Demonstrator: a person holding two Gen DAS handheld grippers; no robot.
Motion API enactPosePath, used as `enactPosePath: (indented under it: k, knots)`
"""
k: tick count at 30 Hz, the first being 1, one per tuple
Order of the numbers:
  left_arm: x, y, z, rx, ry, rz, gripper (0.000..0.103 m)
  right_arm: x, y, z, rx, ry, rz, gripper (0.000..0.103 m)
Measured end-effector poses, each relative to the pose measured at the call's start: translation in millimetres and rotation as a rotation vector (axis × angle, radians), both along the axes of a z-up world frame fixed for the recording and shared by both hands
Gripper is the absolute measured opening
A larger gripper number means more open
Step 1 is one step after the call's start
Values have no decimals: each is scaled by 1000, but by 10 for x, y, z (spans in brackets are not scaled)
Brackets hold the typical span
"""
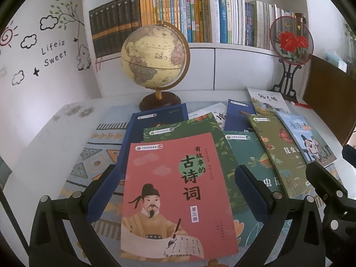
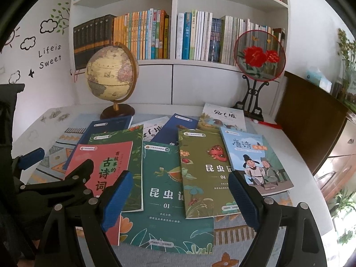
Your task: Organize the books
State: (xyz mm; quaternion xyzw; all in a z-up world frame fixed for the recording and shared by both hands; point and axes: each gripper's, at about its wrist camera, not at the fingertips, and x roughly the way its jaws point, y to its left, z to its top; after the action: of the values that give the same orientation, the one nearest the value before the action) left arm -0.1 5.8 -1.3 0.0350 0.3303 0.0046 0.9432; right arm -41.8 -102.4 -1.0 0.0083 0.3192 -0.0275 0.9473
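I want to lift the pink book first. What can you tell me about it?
The pink book is a thin paperback lying flat and closed, cover up, at the near left of the spread. Its cover shows a bearded man in a black hat writing with a brush, plus large dark Chinese characters. It lies on top of a green book and overlaps the teal book. The left gripper stands open, its fingers either side of the book; whether they touch it is unclear.

pink book (image 1: 175, 191) hides most of the green book (image 1: 200, 133) beneath.
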Motion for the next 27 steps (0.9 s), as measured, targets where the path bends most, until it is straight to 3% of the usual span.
enactPosePath:
  k: [12,17,27]
  knots:
    - [-14,13,-2,-8,3,-4,102,-30,-88,-15,69,-21,14,86]
    - [1,-12,-36,-14,12,-25,101,10,-65,-67,11,14,-20,86]
    - [54,-47,-116,-19,36,-47,101,34,-77,-123,4,49,-23,86]
